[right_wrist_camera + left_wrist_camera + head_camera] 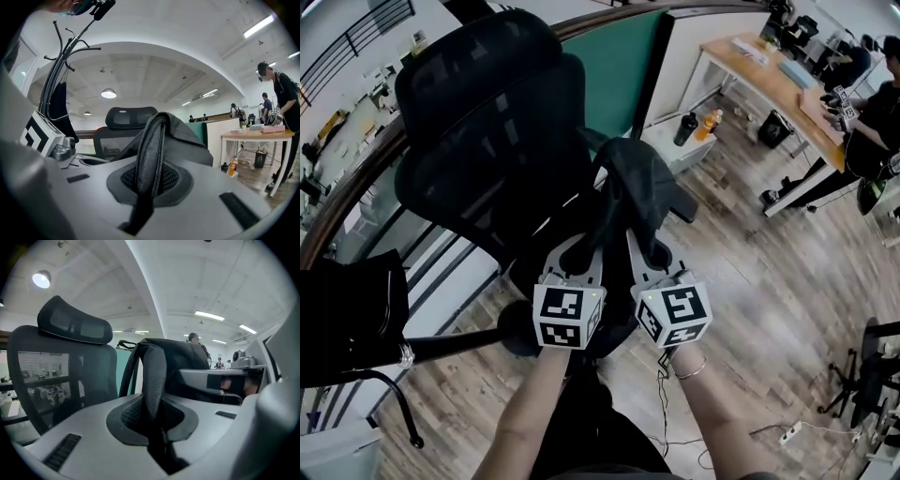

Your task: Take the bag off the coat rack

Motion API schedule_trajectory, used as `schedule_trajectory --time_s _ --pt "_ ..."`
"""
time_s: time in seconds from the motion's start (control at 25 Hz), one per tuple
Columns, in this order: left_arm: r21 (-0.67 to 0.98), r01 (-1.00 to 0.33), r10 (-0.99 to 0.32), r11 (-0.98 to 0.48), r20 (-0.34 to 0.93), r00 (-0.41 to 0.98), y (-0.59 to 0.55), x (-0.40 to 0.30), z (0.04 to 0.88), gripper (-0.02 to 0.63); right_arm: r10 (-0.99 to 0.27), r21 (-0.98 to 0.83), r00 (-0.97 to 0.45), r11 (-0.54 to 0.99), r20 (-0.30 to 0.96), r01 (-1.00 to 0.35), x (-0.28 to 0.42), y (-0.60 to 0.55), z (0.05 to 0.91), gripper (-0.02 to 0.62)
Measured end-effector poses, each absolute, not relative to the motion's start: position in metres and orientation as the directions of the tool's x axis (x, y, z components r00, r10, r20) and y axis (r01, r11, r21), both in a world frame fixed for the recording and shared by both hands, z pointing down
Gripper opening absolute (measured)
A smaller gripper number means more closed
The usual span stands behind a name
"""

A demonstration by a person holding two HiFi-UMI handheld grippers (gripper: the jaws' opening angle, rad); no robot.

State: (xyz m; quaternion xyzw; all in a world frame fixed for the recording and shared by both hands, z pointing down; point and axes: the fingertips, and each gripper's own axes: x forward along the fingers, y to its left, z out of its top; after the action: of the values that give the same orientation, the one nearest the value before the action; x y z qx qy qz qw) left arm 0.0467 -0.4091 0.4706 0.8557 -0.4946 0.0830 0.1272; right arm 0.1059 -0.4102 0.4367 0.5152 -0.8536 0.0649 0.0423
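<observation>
Gripping one mesh shoulder strap (151,140) each, the left claw (154,416) and right claw (149,180) are clamped shut on the black backpack (633,183). It hangs at frame centre before a black mesh office chair (478,103), apart from the coat rack (60,51) at upper left. Wood-plank floor (750,281) spreads below, and a wooden counter (778,84) stands upper right.

the bag (636,183) hangs just before the chair (478,122), coat rack (450,346) at left, desk (773,82) far right.
</observation>
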Motion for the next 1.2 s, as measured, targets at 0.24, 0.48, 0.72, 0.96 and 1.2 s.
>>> schedule_trajectory --time_s 0.24,0.48,0.72,0.96,1.2 --pt "0.145 -0.871 -0.825 -0.469 0.28 0.491 -0.436 0.039 0.499 0.058 -0.871 -0.088 -0.459 0.45 0.175 -0.889 0.098 -0.438 0.465 0.008" --pt "0.136 -0.887 -0.836 -0.441 0.298 0.461 -0.465 0.025 0.519 0.058 -0.864 -0.082 -0.462 0.455 0.197 -0.886 0.084 -0.468 0.485 0.009" --pt "0.136 -0.897 -0.842 -0.421 0.309 0.442 -0.488 0.012 0.537 0.058 -0.859 -0.093 -0.469 0.46 0.208 -0.883 0.071 -0.492 0.503 0.008" --pt "0.122 -0.907 -0.837 -0.403 0.352 0.419 -0.506 -0.001 0.565 0.06 -0.847 -0.109 -0.47 0.457 0.25 -0.883 0.059 -0.512 0.532 0.009" --pt "0.134 -0.916 -0.825 -0.378 0.4 0.399 -0.508 -0.014 0.596 0.061 -0.823 -0.134 -0.479 0.461 0.306 -0.877 0.048 -0.515 0.563 0.009"
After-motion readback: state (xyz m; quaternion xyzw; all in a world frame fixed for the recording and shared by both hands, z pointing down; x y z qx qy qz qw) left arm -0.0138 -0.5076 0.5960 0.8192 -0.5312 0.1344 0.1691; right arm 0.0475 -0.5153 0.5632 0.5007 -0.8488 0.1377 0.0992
